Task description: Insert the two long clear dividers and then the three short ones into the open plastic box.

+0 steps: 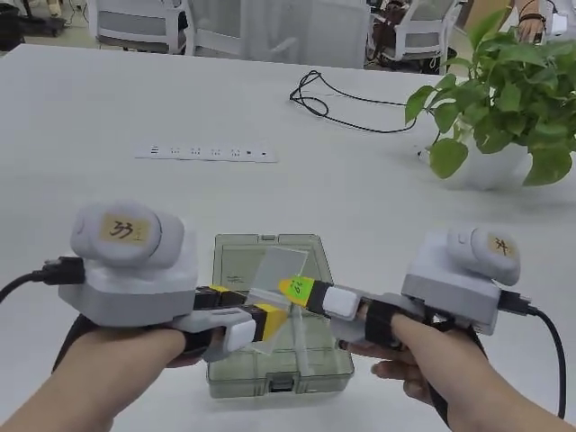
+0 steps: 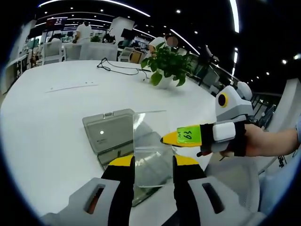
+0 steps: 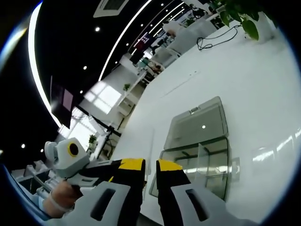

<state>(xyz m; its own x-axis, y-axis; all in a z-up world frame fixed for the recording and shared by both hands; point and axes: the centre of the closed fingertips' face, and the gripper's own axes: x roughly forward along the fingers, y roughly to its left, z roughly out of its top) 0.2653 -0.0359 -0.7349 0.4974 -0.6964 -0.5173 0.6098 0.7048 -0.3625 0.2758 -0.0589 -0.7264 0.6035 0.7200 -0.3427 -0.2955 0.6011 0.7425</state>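
The clear plastic box (image 1: 270,382) lies at the table's near edge with its lid (image 1: 243,256) flat behind it. A clear divider (image 1: 281,270) is held upright above the base. My left gripper (image 1: 256,310) spans the divider's width, one jaw on each side edge (image 2: 150,155). My right gripper (image 1: 288,288) comes in from the right and pinches the divider's right edge (image 2: 164,139). In the right gripper view the jaws (image 3: 150,165) stand almost together with the sheet edge-on between them. The box base (image 3: 202,155) holds clear dividers standing inside.
A potted plant (image 1: 504,99) stands at the back right. A black cable (image 1: 333,99) loops beside it. A white power strip (image 1: 207,153) lies on the table beyond the box. Chairs (image 1: 135,22) line the far edge.
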